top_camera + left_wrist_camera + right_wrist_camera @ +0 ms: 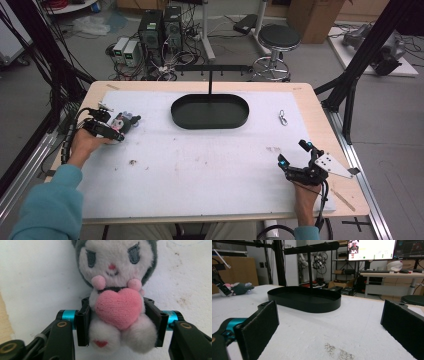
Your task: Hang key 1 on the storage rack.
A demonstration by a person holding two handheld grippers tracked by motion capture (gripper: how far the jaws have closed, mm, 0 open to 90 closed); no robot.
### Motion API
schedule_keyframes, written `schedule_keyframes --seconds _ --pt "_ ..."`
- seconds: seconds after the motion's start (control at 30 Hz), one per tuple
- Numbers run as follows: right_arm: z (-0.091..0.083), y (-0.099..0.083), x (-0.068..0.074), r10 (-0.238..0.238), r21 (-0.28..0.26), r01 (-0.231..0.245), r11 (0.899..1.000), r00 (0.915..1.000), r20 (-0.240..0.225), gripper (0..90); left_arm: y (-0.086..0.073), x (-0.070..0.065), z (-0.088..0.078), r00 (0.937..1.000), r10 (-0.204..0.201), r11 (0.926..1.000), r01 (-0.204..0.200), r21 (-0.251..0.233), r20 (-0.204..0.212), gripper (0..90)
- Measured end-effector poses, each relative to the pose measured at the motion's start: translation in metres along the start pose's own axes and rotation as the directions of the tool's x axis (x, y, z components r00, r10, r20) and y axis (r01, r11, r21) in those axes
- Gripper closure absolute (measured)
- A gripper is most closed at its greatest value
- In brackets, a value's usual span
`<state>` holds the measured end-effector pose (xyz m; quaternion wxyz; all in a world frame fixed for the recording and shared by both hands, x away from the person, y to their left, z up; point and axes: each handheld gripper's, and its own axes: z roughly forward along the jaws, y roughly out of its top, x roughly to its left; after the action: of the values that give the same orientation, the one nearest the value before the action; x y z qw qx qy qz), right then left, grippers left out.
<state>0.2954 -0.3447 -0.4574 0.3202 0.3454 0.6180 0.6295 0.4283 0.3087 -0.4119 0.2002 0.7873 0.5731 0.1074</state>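
Note:
A small plush toy [125, 121] with a grey hood, white face and pink heart lies at the left of the white mat. My left gripper [117, 129] is shut on it. In the left gripper view both black pads [83, 325] press into the plush toy's [117, 267] body on either side of the heart. My right gripper [294, 154] rests open near the table's right front, its jaws wide apart with nothing between them [329, 322]. The right gripper view shows the plush toy [238, 288] far off to the left.
A black oval tray [210, 125] sits at the middle back of the mat, also in the right gripper view [304, 305]. A thin post with a black crossbar [215, 68] rises behind it. A small metal clip [283, 118] lies right of the tray. A white mat [200, 165] covers the wooden table.

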Motion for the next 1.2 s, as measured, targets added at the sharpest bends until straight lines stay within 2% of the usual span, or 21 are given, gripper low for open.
schedule_keyframes --seconds 0.2,0.3,0.47,0.67,0.73,0.87,0.97,1.2 --pt "0.0 0.0 0.0 0.003 -0.003 -0.003 1.0 1.0 0.0 0.8 0.0 -0.002 -0.001 0.9998 0.014 0.9998 -0.014 -0.011 -0.017 50.3" --pt "0.0 0.0 0.0 0.005 0.0 -0.005 1.0 1.0 0.0 0.8 0.001 -0.002 -0.003 0.9982 0.024 0.9993 -0.025 -0.026 -0.055 50.5" --pt "0.0 0.0 0.0 0.006 -0.001 -0.006 1.0 1.0 -0.001 0.8 0.001 -0.002 -0.009 0.9984 0.024 0.9974 -0.027 -0.066 -0.052 50.7" --pt "0.0 0.0 0.0 0.003 0.0 -0.003 1.0 1.0 0.001 0.8 0.002 -0.004 -0.018 0.9993 0.025 0.9902 -0.028 -0.136 -0.026 50.9" --pt "0.0 0.0 0.0 0.003 0.0 -0.003 1.0 1.0 0.0 0.8 0.002 -0.006 -0.02 0.9995 0.03 0.9856 -0.031 -0.166 -0.008 50.9" --pt "0.0 0.0 0.0 0.003 0.001 -0.003 1.0 1.0 0.001 0.8 0.003 -0.013 -0.027 0.9974 0.072 0.9761 -0.069 -0.206 0.006 50.9" --pt "0.0 0.0 0.0 0.001 0.0 -0.001 1.0 1.0 0.001 0.8 0.003 -0.016 -0.033 0.9966 0.079 0.966 -0.07 -0.249 0.025 50.9" --pt "0.0 0.0 0.0 -0.004 -0.002 0.004 1.0 1.0 -0.002 0.8 0.003 -0.019 -0.045 0.9951 0.063 0.937 -0.033 -0.348 0.076 50.9"
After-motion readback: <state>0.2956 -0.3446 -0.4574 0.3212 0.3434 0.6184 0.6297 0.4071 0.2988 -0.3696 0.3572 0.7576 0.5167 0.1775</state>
